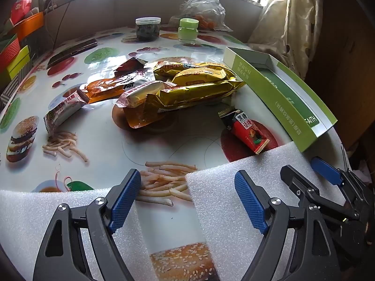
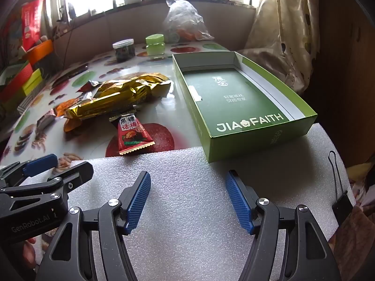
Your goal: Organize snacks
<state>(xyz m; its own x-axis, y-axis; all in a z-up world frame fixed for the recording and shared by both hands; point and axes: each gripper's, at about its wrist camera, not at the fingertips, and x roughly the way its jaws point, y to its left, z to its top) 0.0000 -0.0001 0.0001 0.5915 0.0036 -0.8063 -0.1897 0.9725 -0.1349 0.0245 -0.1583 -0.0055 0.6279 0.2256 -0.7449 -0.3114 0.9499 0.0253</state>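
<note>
Left wrist view is showing the left gripper (image 1: 187, 201) hovering low over the near edge of the tabletop (image 1: 105, 145), its blue ribbed fingers (image 1: 126, 199) standing wide apart with nothing between them. Right wrist view is showing the right gripper (image 2: 187, 201) doing the same over white foam (image 2: 187, 175), fingers apart and empty. That foam is lying in dimpled, soft-looking sheets along the near edge.

Nothing is sitting in the box (image 2: 257, 140) yet, so the sorting is, by my reading, just starting. The box is lying open on the right side: shallow, rectangular, thin green card with a darker printed floor.

Just past the foam, the red sachet (image 2: 132, 133) is lying flat, small and crimped at both ends, and nearest to both grippers and to the box. It is looking like the natural first pick; being thin and flat, it is probably calling for a low approach with the fingers closing across its narrow width.

Farther out, the gold packs (image 1: 199, 89) are piling against each other, glossy and crinkled, likely slippery. Left of them, white bars (image 1: 65, 110) and an orange pouch (image 1: 103, 89) are lying scattered. The tabletop itself is wearing a shiny cover printed with burgers and fruit. At the back, a jar (image 1: 147, 29) is standing upright.
</note>
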